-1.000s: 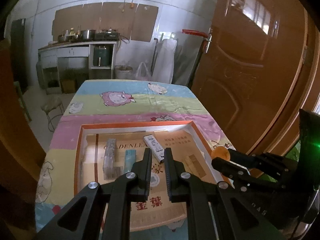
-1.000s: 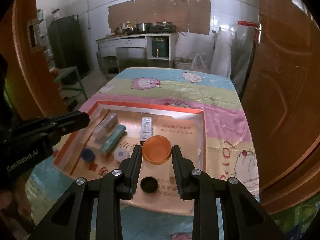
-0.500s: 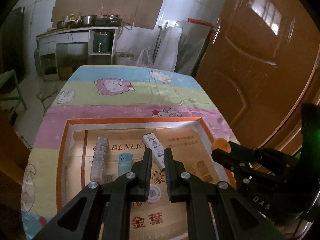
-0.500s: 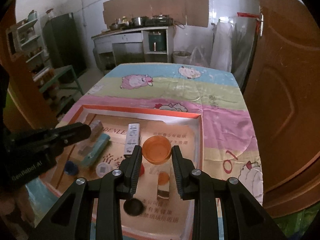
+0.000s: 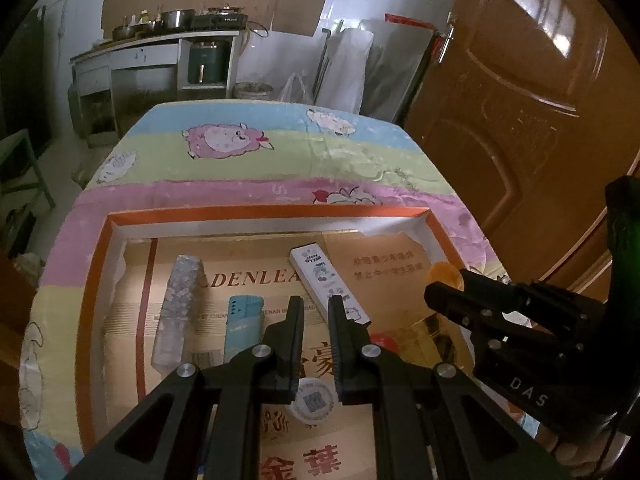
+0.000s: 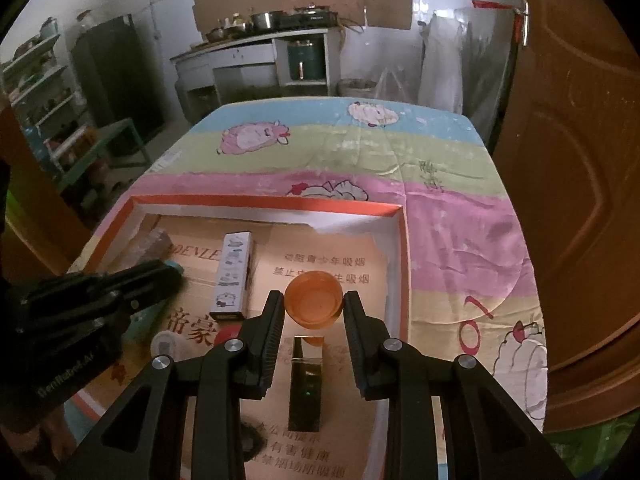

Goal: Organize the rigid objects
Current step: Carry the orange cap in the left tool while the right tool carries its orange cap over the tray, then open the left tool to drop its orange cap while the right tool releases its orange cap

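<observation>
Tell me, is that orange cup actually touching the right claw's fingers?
Touching: the right wrist view shows the orange cup pinched between both fingers of the right gripper.

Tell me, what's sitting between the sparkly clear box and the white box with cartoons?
A light blue box lies between the sparkly clear box and the white cartoon box, inside the orange-edged tray. The left wrist view shows it.

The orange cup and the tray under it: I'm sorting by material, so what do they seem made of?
The orange cup looks like thin translucent plastic: light glows through its wall, and it has a smooth sheen. The tray looks like matte cardboard: a creased, printed brown liner and flat folded orange-edged walls.
</observation>
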Available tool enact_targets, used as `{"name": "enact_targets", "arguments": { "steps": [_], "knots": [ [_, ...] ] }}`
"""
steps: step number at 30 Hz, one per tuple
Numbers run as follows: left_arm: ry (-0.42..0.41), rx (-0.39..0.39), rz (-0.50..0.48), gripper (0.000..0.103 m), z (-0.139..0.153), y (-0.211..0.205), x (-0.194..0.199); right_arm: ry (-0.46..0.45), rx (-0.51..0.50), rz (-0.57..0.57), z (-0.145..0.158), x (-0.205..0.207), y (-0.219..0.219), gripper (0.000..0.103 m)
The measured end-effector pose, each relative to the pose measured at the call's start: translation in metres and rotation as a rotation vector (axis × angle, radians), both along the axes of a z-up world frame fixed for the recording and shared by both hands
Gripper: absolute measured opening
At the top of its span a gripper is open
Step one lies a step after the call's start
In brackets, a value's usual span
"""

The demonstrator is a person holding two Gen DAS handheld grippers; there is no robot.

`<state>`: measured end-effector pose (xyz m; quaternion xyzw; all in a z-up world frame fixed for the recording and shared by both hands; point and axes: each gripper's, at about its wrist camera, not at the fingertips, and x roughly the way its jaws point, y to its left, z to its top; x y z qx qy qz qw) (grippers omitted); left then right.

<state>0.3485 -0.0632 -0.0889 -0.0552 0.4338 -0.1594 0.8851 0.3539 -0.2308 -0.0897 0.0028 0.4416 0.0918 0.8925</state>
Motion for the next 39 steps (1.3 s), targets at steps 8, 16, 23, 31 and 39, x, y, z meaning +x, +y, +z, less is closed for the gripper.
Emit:
{"name": "enact_targets", "arguments": {
  "steps": [8, 16, 23, 31, 39],
  "knots": [
    [0.022, 0.006, 0.001, 0.013, -0.011, -0.001, 0.006, 0.017, -0.009, 0.006, -0.008, 0.008, 0.003, 0.031],
    [0.042, 0.011, -0.007, 0.013, -0.02, -0.003, 0.008, 0.051, -0.023, 0.007, -0.018, 0.014, 0.006, 0.031],
    [0.057, 0.01, -0.01, 0.013, -0.027, -0.003, 0.01, 0.069, -0.039, 0.009, -0.024, 0.018, 0.009, 0.031],
    [0.062, -0.003, -0.016, 0.013, -0.028, -0.004, 0.011, 0.082, -0.044, 0.007, -0.03, 0.02, 0.01, 0.032],
    [0.064, -0.016, -0.026, 0.018, -0.028, -0.003, 0.01, 0.089, -0.049, 0.008, -0.034, 0.02, 0.011, 0.032]
  ]
}}
